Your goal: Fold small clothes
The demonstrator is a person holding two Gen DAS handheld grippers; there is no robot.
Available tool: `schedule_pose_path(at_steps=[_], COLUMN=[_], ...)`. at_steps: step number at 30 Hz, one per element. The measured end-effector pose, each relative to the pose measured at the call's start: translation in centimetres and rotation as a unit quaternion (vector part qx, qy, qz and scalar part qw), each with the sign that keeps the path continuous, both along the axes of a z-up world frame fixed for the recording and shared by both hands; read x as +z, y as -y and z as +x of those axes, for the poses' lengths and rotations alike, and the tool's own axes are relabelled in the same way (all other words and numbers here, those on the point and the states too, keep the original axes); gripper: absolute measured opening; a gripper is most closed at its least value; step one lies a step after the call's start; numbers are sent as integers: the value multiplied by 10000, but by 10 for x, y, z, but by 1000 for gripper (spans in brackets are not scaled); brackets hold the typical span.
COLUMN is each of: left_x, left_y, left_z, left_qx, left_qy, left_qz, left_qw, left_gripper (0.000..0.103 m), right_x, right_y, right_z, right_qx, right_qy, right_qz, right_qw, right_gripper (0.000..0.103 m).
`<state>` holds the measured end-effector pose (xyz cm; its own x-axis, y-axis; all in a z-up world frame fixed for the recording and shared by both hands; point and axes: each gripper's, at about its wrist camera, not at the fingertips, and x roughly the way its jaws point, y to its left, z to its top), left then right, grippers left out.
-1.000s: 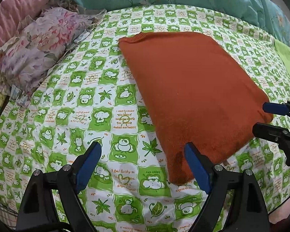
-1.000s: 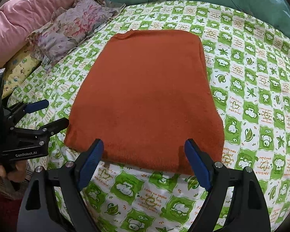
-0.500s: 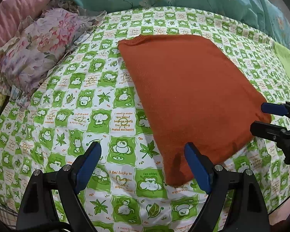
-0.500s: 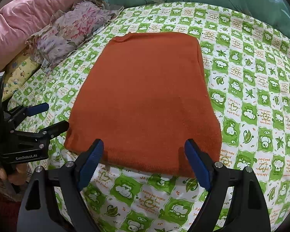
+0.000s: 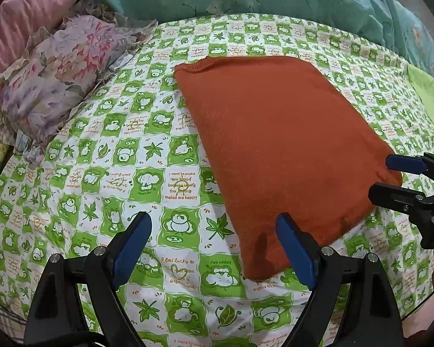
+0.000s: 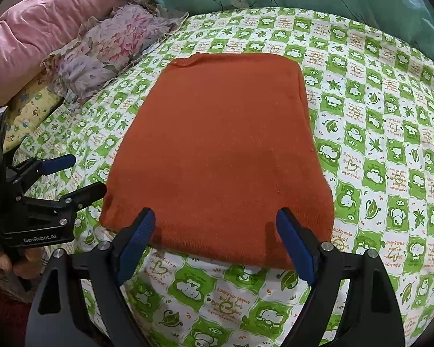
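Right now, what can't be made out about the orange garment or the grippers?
- orange sweater: sleeves and layers beneath, both views, hidden by its top panel.
- Its near edge, right wrist view: partly covered by the right gripper.
- left gripper: handle cut off by the frame's bottom edge.

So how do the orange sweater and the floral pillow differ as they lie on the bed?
The sweater is plain orange; the pillow is floral in pink and purple.
The sweater lies flat, folded into a neat rectangle; the pillow is puffy with a ruffled edge.
The sweater sits mid-sheet between the open left gripper and right gripper; the pillow lies at the far left edge.
Both rest on the green checked sheet, ungripped.
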<state>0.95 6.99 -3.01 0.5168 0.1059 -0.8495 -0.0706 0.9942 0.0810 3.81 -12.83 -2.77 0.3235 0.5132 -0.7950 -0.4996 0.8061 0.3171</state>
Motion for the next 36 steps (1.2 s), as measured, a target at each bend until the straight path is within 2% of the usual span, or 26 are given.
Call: schedule_pose_path(at_steps=[36], left_x=[1], left_y=[3], left_z=[0], left_qx=[-67], left_qy=[6], left_qz=[-23], left_qw=[10000], left_gripper=[89], right_x=[1], right_y=[2], right_z=[-1], right_qx=[-3], right_qy=[-6], right_qz=[24], right_qw=[10000], right_gripper=[86])
